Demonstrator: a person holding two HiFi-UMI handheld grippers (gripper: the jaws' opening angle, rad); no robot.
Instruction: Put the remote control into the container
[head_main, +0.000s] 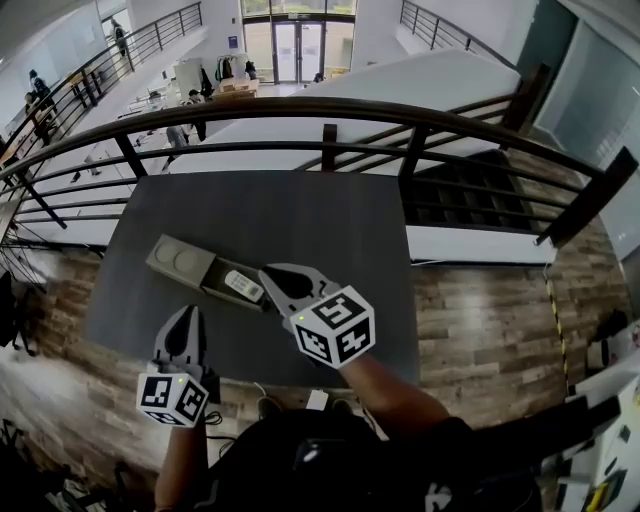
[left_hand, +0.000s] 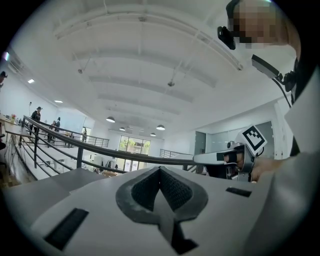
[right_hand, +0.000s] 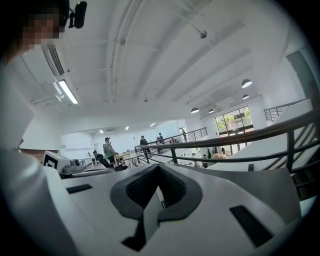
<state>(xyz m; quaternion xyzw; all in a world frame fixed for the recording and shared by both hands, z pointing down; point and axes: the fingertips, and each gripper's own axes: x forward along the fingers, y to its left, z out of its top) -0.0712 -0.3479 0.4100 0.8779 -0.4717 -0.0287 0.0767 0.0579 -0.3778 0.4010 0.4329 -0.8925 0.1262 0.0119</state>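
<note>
On the dark desk (head_main: 300, 230) lies a long grey container (head_main: 182, 262), set at a slant. Its left end shows two round recesses. The white remote (head_main: 243, 286) lies in its darker right end. The right gripper (head_main: 270, 274) hangs just beside that end, its tip close to the remote, though the head view does not show whether they touch. Its jaws are together with nothing between them, as the right gripper view shows. The left gripper (head_main: 187, 314) is held over the desk's near edge, apart from the container, and its jaws are also pressed together and empty. A dark railing (head_main: 300, 108) curves past the desk's far side.
</note>
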